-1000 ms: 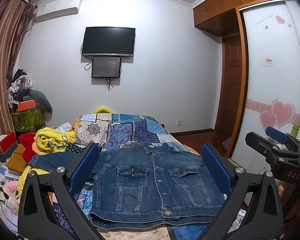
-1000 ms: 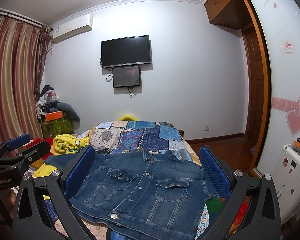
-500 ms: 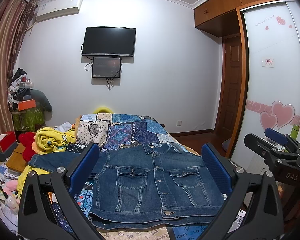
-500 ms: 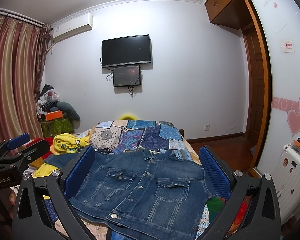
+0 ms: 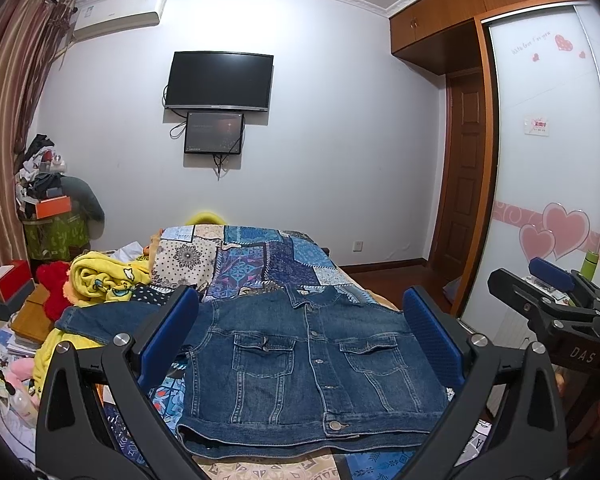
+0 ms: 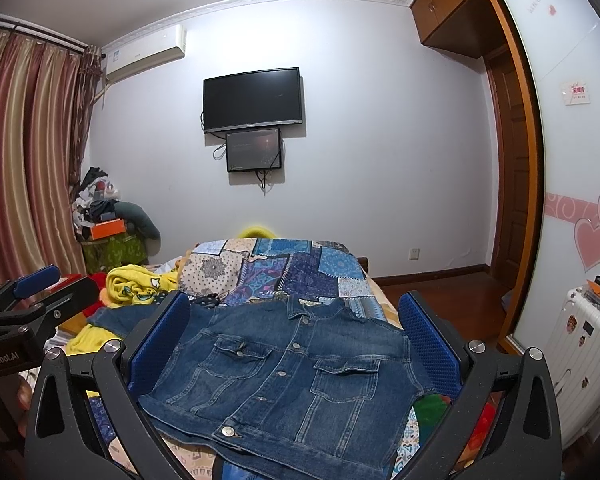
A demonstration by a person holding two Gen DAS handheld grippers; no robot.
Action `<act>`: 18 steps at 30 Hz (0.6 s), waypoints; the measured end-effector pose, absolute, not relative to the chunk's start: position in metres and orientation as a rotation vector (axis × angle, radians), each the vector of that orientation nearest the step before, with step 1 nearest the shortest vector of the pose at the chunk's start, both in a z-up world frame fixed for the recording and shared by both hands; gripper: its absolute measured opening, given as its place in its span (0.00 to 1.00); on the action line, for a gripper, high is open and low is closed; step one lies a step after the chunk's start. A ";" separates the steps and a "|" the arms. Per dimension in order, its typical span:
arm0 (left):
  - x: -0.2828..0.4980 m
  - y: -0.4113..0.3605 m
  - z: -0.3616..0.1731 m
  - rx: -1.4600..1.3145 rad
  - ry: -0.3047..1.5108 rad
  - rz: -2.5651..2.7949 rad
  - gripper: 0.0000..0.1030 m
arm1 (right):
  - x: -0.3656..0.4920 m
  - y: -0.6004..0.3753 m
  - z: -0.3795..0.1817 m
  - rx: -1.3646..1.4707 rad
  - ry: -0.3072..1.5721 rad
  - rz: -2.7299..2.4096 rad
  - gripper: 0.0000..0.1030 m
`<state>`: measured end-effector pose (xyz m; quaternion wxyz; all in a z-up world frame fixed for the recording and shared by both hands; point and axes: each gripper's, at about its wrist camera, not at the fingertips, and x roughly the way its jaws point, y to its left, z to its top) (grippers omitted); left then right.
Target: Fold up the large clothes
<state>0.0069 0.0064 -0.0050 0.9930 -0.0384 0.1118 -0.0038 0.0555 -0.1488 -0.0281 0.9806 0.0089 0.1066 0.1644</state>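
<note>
denim jacket (image 5: 300,364) flat on bed | between spread fingers of left tool (image 5: 300,344) | untouched

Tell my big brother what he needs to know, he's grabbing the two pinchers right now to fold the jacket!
Left gripper: open, empty, held above the bed.
Right gripper: open, empty too.
The denim jacket lies flat on the patchwork quilt, front up and buttoned. One sleeve stretches out toward the yellow blanket; the other sleeve isn't visible.
Done: jacket spread out, apparently.
Left: fold in the visible sleeve, then fold the body.
</note>
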 end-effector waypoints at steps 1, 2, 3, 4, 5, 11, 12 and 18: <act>0.007 0.007 -0.005 -0.078 0.225 -0.008 1.00 | 0.056 -0.149 -0.028 0.018 0.216 0.331 1.00; 0.007 0.007 -0.005 -0.079 0.225 -0.008 1.00 | 0.057 -0.148 -0.028 0.018 0.218 0.331 1.00; 0.007 0.008 -0.006 -0.079 0.225 -0.008 1.00 | 0.057 -0.148 -0.028 0.017 0.220 0.331 1.00; 0.007 0.008 -0.006 -0.080 0.226 -0.006 1.00 | 0.057 -0.148 -0.028 0.016 0.221 0.331 1.00; 0.008 0.008 -0.006 -0.083 0.228 -0.005 1.00 | 0.058 -0.147 -0.029 0.014 0.225 0.332 1.00; 0.012 0.014 -0.009 -0.089 0.238 0.000 1.00 | 0.063 -0.141 -0.030 -0.003 0.242 0.340 1.00; 0.014 0.015 -0.010 -0.090 0.241 0.003 1.00 | 0.064 -0.140 -0.030 -0.006 0.246 0.341 1.00; 0.023 0.033 -0.018 -0.119 0.262 0.035 1.00 | 0.074 -0.127 -0.037 -0.036 0.287 0.350 1.00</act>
